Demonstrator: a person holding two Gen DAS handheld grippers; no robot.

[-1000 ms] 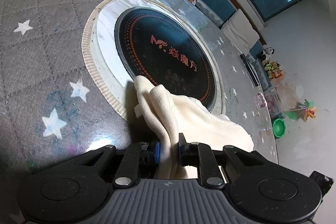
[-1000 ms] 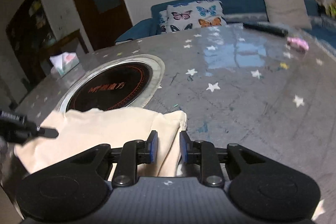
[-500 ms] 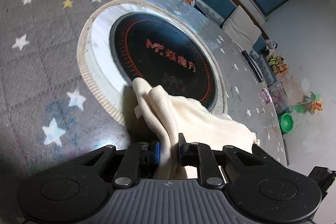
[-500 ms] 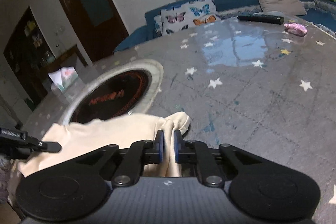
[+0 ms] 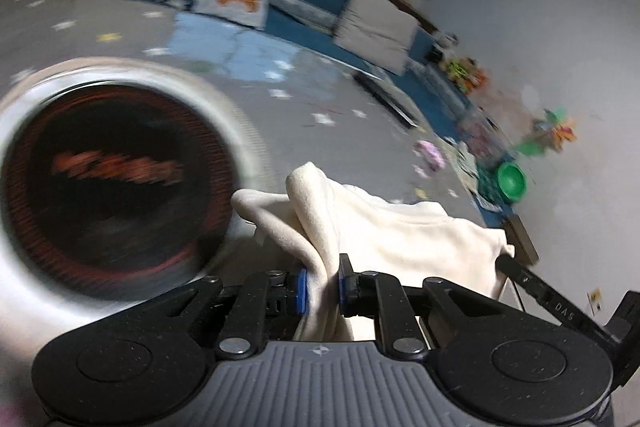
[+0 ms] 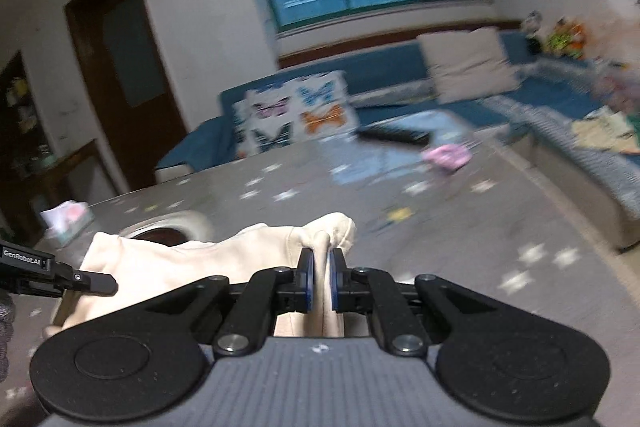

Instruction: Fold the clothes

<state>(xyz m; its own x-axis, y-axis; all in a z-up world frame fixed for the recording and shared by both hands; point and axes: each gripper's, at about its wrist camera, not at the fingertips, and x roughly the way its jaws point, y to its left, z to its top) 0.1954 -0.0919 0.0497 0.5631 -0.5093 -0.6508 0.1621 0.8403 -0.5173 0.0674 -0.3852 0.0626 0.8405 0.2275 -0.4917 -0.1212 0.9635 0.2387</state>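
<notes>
A cream garment (image 5: 392,239) hangs lifted between my two grippers above the grey star-patterned table (image 5: 304,95). My left gripper (image 5: 322,285) is shut on a bunched fold of its near corner. My right gripper (image 6: 322,277) is shut on the other corner of the garment (image 6: 224,259), and the cloth spans leftward from it. The right gripper's body (image 5: 560,311) shows at the far end of the cloth in the left wrist view. The left gripper (image 6: 60,277) shows at the left edge of the right wrist view. Both views are motion-blurred.
A round black hotplate (image 5: 108,175) with orange lettering and a pale ring sits in the table. A tissue box (image 6: 66,221), a pink object (image 6: 448,155) and a dark remote (image 6: 392,135) lie on the table. A blue sofa with a butterfly cushion (image 6: 296,119) stands behind.
The right gripper closed on the garment's corner. Both grippers then rose and tilted up, lifting the garment off the table; the views now look across the room.
</notes>
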